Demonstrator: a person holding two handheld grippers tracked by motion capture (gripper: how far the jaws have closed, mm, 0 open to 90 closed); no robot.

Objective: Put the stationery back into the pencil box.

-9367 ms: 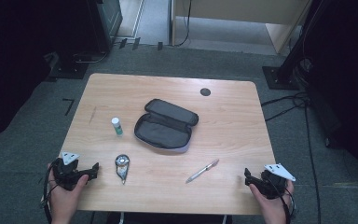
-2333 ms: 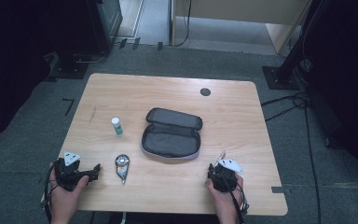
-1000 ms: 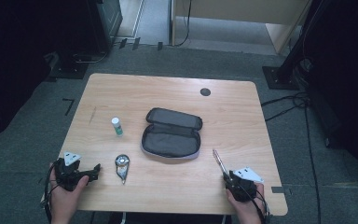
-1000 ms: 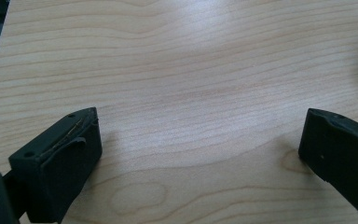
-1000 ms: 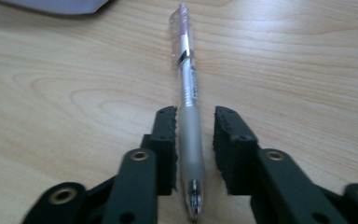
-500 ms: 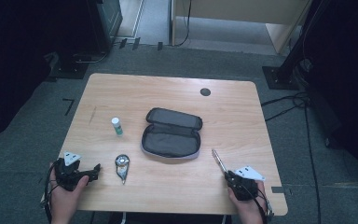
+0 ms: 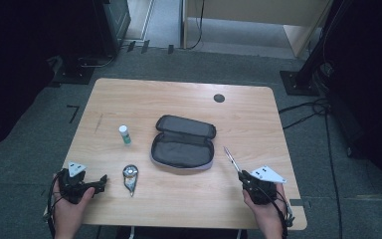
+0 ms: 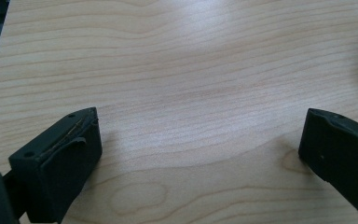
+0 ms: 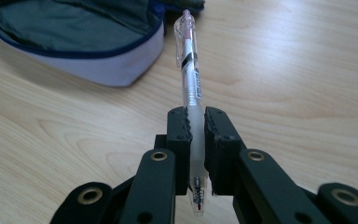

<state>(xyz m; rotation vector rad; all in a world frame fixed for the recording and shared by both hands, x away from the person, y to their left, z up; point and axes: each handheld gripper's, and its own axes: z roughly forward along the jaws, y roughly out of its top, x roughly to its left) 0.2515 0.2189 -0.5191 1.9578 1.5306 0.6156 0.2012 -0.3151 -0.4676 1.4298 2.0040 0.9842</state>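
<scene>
While the left gripper [image 7: 101, 182] sits wide open on bare table [image 7: 129, 99] near the front left corner, holding nothing, the right gripper [image 9: 195, 122] has just clamped its jaws on the pen [image 9: 189, 74]. A second ago the pen lay flat by the right hand; now it is lifted off the wood, pointing forward toward the case [image 7: 183, 143]. The pick looks done, and the open case just ahead is the likely drop. The right gripper view shows the pads pinching the clear barrel near its tip end, clicker end out front beside the case's edge; the high view shows the whole layout, with the small bottle [image 7: 124, 135] and a round tool [image 7: 130, 176] left of the case.
</scene>
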